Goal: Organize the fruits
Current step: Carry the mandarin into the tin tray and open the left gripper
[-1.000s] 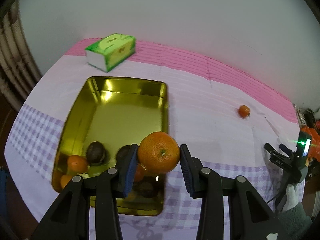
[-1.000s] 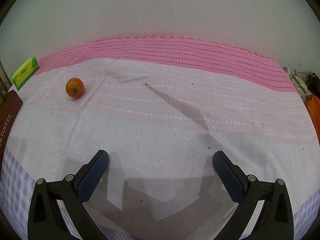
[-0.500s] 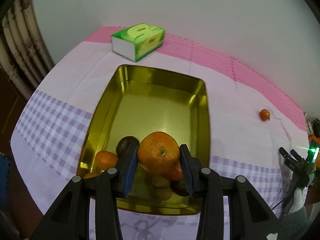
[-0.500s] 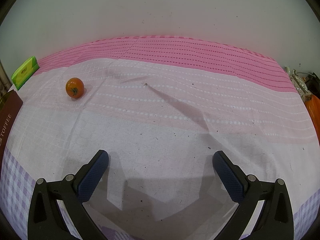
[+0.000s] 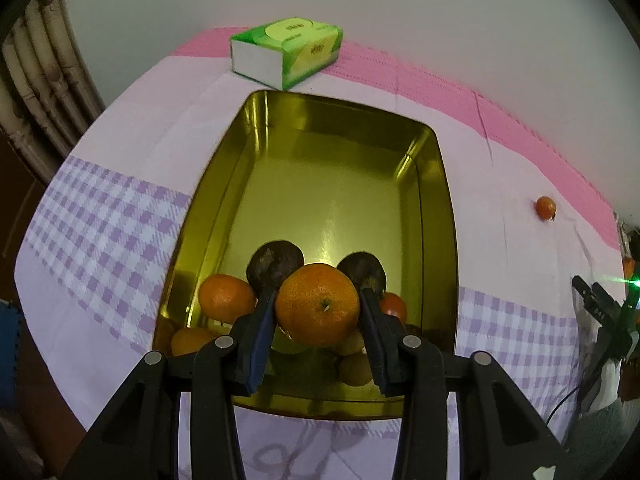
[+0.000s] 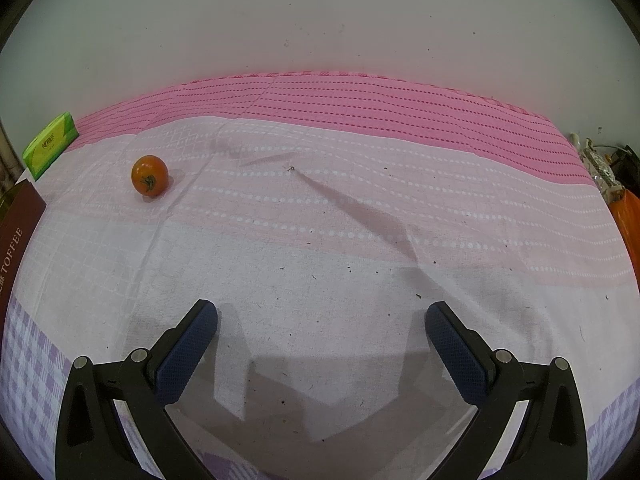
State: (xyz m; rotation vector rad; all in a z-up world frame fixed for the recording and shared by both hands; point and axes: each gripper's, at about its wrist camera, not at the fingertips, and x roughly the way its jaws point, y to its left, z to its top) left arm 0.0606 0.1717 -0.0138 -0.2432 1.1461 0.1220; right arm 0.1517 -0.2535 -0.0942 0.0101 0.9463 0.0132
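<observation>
1. The left gripper (image 5: 318, 310) clamps a mandarin orange (image 5: 318, 305) above the gold tray's (image 5: 436, 216) near end, over the piled fruit.
2. The right gripper (image 6: 320, 330) gapes empty; the loose tomato (image 6: 149, 175) lies ahead to its left.

Both grippers have black plastic arms with silver round screws and 2 dark-blue textured fingers (image 6: 188, 354).

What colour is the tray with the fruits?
Shiny gold tray, seen best in the left wrist view.
</observation>
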